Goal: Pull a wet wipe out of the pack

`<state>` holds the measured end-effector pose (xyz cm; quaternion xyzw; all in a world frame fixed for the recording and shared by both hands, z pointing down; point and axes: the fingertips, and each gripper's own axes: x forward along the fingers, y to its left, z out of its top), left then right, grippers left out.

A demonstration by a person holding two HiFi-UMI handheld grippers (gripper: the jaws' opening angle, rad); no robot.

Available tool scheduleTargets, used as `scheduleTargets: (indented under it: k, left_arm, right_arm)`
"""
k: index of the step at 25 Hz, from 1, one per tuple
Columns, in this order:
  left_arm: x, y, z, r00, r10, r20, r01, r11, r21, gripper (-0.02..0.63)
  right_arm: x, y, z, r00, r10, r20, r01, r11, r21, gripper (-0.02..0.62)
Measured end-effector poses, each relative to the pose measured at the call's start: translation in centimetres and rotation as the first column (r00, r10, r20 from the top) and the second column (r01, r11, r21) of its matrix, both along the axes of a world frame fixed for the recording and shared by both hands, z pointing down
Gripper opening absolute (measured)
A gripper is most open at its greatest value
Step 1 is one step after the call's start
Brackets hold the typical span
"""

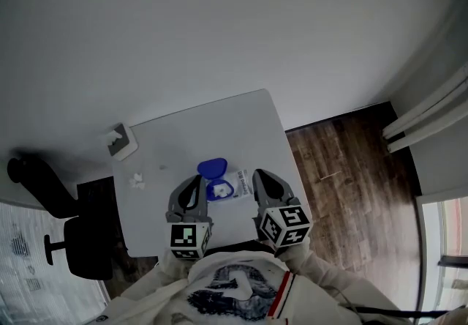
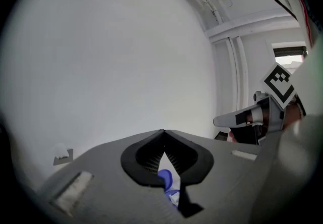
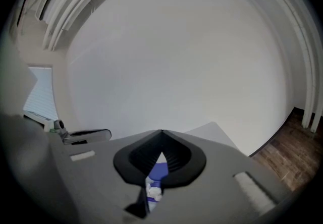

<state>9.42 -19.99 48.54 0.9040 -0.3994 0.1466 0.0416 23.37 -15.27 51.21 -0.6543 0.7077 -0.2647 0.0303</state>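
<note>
The wet wipe pack (image 1: 235, 189) lies flat on the pale table (image 1: 219, 122), with its blue lid (image 1: 212, 167) flipped open on the far side. My left gripper (image 1: 193, 183) sits just left of the pack and my right gripper (image 1: 261, 176) just right of it, both near the table's front edge. Both point across the table. In the left gripper view the jaws meet at their tips (image 2: 163, 131) with nothing gripped, and the blue lid (image 2: 165, 177) shows below them. In the right gripper view the jaws (image 3: 162, 131) are likewise shut and empty above the blue lid (image 3: 157, 171).
A small white box (image 1: 121, 142) sits at the table's far left corner. A crumpled white scrap (image 1: 137, 181) lies near the left edge. A black office chair (image 1: 73, 243) stands left of the table. Wood floor (image 1: 351, 177) lies to the right, and a white wall is beyond.
</note>
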Motion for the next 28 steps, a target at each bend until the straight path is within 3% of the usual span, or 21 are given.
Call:
scheduleTargets:
  k: [10,28]
  left_arm:
    - [-2.5,-0.6,0.2,0.999,-0.024,-0.029,0.024,1.0,0.004,0.005]
    - [-8.6,-3.2,0.2,0.99,0.045,-0.133,-0.048,0.999,-0.021,0.005]
  right_arm:
    - [-1.9,-1.0,-0.4,0.999,-0.014,-0.038,0.014,1.0,-0.006,0.005]
    - [-8.8,-2.4,-2.8,0.987,0.047,-0.155,-0.048,0.999,-0.006,0.005]
